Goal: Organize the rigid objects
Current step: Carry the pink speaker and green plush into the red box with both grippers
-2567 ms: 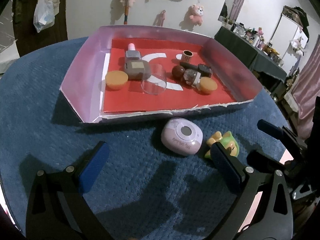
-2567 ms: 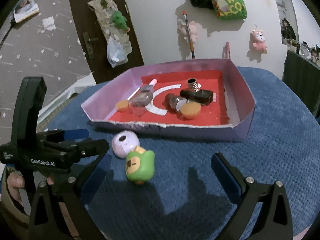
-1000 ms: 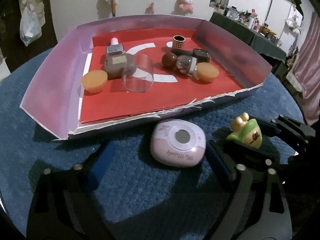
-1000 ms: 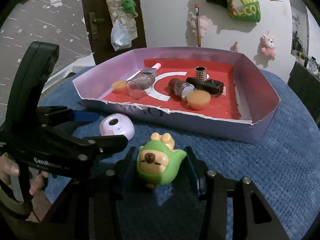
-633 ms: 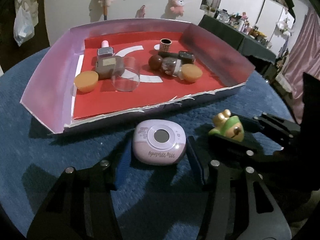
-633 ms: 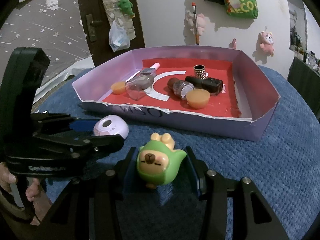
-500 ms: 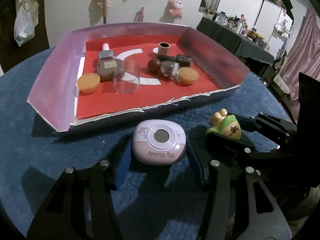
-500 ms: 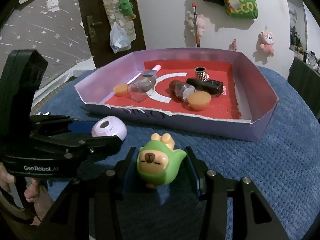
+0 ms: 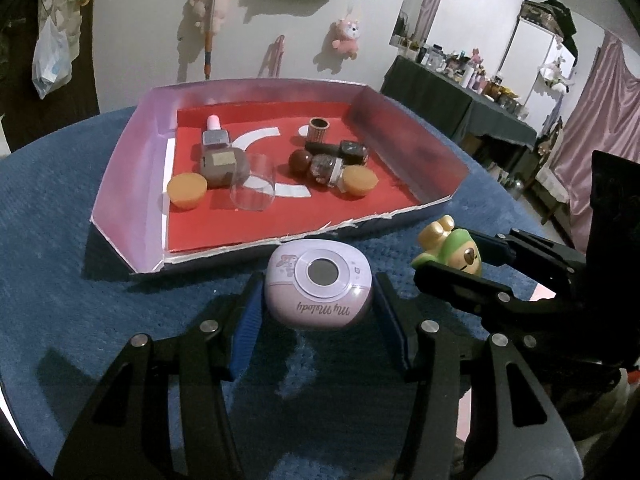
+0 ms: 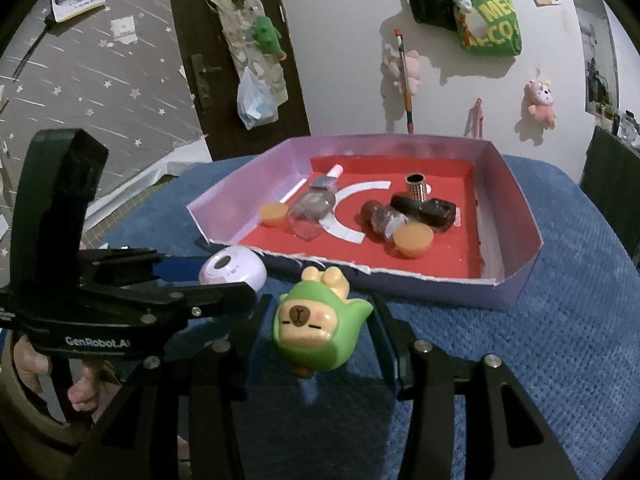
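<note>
Underneath everything, a round table draped in blue textured cloth [image 9: 60, 240]. On it, toward the far side, a shallow pale-purple cardboard tray with a red paper floor [image 9: 132, 168]. Inside the tray, on the left, a brown-grey glass bottle with a silver collar and pink cap [image 9: 218, 156], lying flat, with a clear plastic cup [image 9: 254, 188] tipped on its side just in front of it and an orange round lid [image 9: 187, 190] beside it. On the right of the tray, clustered and touching: a dark rectangular bar [image 9: 336, 148], a small ribbed brown cylinder [image 9: 319, 130] standing upright, a dark-brown ball [image 9: 301, 161], a small glittery jar on its side [image 9: 326, 168], and a second orange round lid [image 9: 360, 180]. In front of the tray's torn near edge, the left gripper [image 9: 320, 312], jaws partly closed and clamped on a lilac rounded-square plastic case with a grey round window [image 9: 320, 280], blue pads pressed against both its sides, case raised clear of the cloth above its shadow. Just to its right, the right gripper [image 10: 316, 332], narrowed the same way and gripping a green plastic capybara figurine with a yellow bow [image 10: 316, 328], tilted, held off the cloth near the tray's front wall. At the lower left of the right wrist view, a person's fingers [image 10: 28, 360] wrapped round the left gripper's handle.
</note>
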Available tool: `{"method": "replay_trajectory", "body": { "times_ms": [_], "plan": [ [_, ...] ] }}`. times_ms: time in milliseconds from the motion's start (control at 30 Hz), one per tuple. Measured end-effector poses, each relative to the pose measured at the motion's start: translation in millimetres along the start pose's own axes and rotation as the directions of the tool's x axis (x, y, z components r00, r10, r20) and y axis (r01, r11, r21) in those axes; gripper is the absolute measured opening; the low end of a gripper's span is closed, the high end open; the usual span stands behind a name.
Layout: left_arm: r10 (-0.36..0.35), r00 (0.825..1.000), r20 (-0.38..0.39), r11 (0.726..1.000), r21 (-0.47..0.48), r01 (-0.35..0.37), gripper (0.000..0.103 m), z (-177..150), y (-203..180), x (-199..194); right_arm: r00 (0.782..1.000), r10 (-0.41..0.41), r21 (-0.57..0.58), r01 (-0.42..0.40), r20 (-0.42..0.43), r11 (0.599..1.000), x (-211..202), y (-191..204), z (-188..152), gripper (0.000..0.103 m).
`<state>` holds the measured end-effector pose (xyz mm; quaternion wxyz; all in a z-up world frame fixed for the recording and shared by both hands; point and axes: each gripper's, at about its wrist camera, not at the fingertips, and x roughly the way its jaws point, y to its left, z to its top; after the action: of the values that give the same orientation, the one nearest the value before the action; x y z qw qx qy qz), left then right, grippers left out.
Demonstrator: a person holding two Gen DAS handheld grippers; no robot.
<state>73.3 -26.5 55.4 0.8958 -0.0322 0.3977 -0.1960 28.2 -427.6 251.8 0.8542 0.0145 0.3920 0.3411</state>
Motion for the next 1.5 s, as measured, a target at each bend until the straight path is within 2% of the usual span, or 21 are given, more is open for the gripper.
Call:
{"method": "replay_trajectory", "body": {
  "times_ms": [433,800,1133,1500],
  "plan": [
    [-0.006,0.999,0.037,1.000,0.009,0.005,0.051,20,-2,-6,0.998,0.030,-0.001,-0.030,0.050,1.000,-11,-1,22,0.050],
    [-0.013,1.000,0.016,1.000,-0.001,0.013,0.051,32,0,3,0.999,0.016,0.010,-0.016,0.043,1.000,0,-14,40,0.050],
    [-0.033,0.998,-0.057,0.999,-0.023,0.031,0.051,43,13,35,1.000,0.021,0.060,-0.020,-0.010,0.998,24,-35,48,0.050],
    [-0.093,0.986,-0.135,0.995,-0.044,0.088,0.051,48,20,60,0.991,0.055,0.115,-0.041,-0.121,0.993,57,-52,50,0.050]
  ]
}}
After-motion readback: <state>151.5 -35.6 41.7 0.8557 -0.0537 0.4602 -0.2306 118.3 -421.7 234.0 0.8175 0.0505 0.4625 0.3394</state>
